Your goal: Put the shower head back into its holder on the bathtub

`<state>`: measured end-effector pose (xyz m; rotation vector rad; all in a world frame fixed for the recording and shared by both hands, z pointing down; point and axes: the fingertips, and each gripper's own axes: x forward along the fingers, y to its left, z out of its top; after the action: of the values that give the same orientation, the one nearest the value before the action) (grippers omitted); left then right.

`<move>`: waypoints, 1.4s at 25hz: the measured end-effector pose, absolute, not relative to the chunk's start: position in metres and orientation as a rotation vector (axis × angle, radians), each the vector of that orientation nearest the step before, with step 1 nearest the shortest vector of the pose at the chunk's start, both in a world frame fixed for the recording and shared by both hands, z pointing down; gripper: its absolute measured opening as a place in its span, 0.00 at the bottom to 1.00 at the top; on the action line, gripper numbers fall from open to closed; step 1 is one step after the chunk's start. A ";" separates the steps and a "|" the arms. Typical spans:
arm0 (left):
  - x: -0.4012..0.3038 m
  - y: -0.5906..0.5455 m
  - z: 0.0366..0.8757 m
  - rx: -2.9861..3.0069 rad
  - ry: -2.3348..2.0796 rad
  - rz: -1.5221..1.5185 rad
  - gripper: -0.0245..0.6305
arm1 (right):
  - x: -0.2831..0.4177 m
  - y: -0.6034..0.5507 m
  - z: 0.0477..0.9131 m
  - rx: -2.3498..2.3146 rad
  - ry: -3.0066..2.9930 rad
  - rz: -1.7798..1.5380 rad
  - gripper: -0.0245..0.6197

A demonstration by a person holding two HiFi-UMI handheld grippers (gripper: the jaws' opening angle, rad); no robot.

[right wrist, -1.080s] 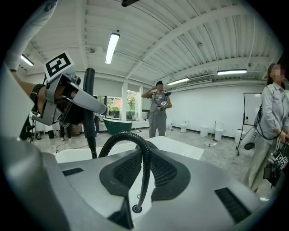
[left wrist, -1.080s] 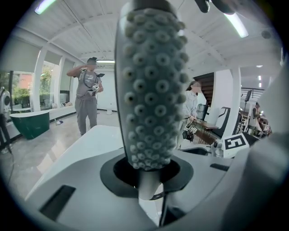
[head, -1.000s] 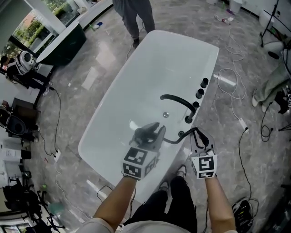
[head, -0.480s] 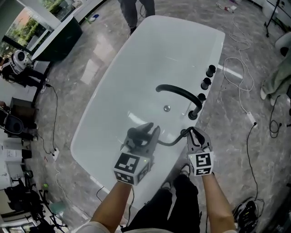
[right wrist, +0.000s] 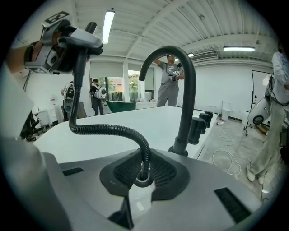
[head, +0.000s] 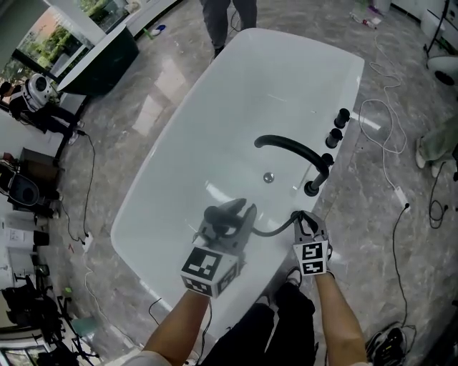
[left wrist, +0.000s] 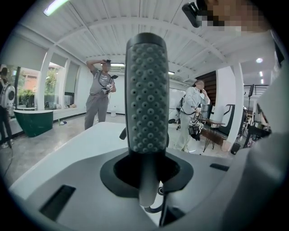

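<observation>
My left gripper (head: 230,214) is shut on the grey shower head (head: 225,213) and holds it over the near end of the white bathtub (head: 154,207). In the left gripper view the head (left wrist: 146,90) stands upright between the jaws, its nozzle face toward the camera. A black ribbed hose (head: 273,229) runs from it to my right gripper (head: 304,220), which is shut on the hose at the tub's right rim. In the right gripper view the hose (right wrist: 108,130) drops between the pads into a ring at the rim. The holder is hidden behind that gripper in the head view.
A black arched faucet (head: 290,149) and three black knobs (head: 338,129) stand on the right rim beyond my right gripper. Someone stands at the tub's far end (head: 225,14). White cables (head: 383,136) lie on the floor to the right. A dark green tub (head: 100,61) sits far left.
Both grippers have sunk toward the tub, the right one further, down to the rim. The hose between them now arcs lower. Both grips are unchanged.
</observation>
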<state>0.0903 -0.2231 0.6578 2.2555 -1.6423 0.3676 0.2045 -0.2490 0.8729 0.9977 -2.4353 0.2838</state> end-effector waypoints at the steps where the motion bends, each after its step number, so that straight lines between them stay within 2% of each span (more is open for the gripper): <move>1: 0.090 -0.223 0.655 2.260 -1.643 0.358 0.16 | 0.203 -0.249 0.879 0.982 -2.418 0.271 0.14; 7: 0.097 -0.230 0.642 2.261 -1.644 0.283 0.16 | 0.200 -0.243 0.906 0.875 -2.318 0.258 0.14; 9: 0.105 -0.235 0.639 2.281 -1.627 0.263 0.16 | 0.206 -0.241 0.907 0.863 -2.297 0.271 0.17; 16: 0.151 -0.252 0.649 2.361 -1.524 0.282 0.16 | 0.250 -0.222 0.855 1.020 -2.351 0.382 0.19; 25: 0.189 -0.273 0.707 2.402 -1.451 0.379 0.16 | 0.278 -0.215 0.804 1.172 -2.490 0.468 0.19; 35: 0.209 -0.281 0.788 2.386 -1.387 0.546 0.16 | 0.296 -0.209 0.814 1.259 -2.515 0.573 0.19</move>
<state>0.2091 -0.2810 0.7877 2.3865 -1.3875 0.5456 0.2958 -0.2086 0.8145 1.2594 -2.5154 0.5726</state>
